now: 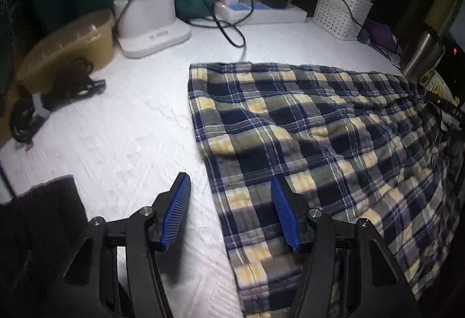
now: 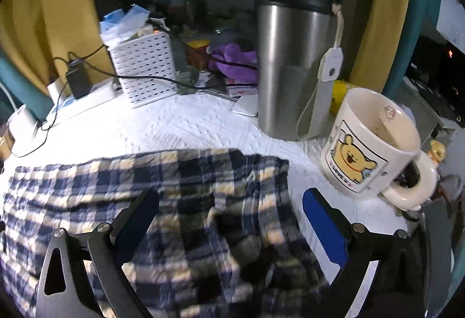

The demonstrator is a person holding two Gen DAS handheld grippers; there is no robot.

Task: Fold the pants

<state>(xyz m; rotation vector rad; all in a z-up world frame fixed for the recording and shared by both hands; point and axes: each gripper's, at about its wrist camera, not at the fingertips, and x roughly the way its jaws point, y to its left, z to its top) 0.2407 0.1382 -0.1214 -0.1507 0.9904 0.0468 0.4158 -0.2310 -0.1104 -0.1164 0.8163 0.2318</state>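
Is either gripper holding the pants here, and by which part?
Neither. The left gripper and right gripper are open over the plaid pants, gripping nothing.

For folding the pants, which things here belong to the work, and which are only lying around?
Part of the job:
- plaid pants, spread on the white tabletop
- left gripper, open
- right gripper, open

Just lying about:
- steel tumbler
- cartoon mug
- white perforated basket
- white lamp base
- power strip
- purple cloth
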